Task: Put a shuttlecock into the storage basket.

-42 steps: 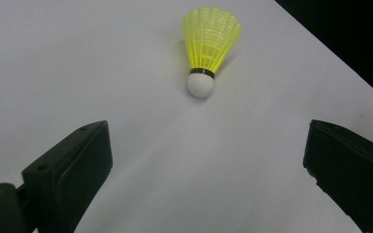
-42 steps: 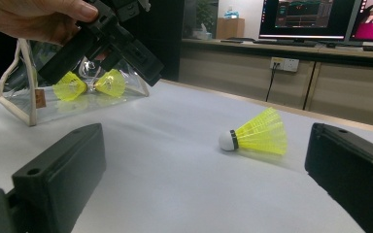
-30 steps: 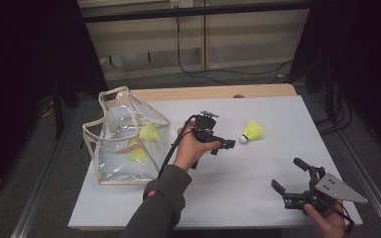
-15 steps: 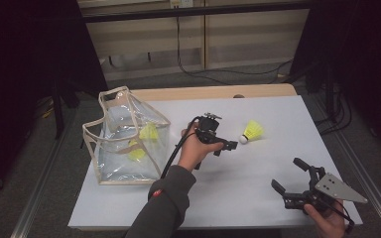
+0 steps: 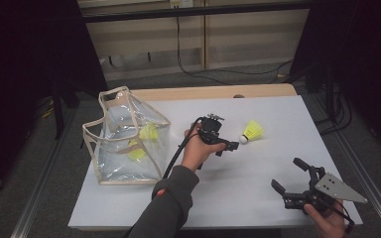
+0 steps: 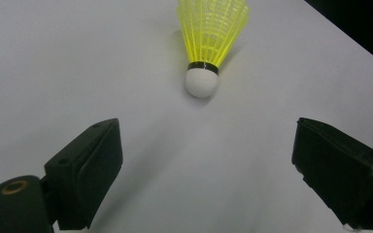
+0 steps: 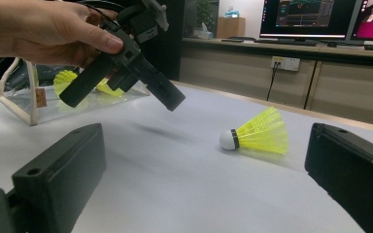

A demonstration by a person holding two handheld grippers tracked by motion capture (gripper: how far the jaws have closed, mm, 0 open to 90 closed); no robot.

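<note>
Two yellow shuttlecocks (image 5: 141,141) lie inside the clear bag (image 5: 126,139); a third, loose shuttlecock (image 5: 252,132) lies on the white bench (image 5: 238,193) well right of the bag, cork toward it; left gripper (image 5: 226,147) just beside that cork, jaws apart, empty; right gripper (image 5: 288,178) near the bench's front edge, jaws apart, empty; right gripper view adds monitors (image 7: 315,19) behind.
</note>
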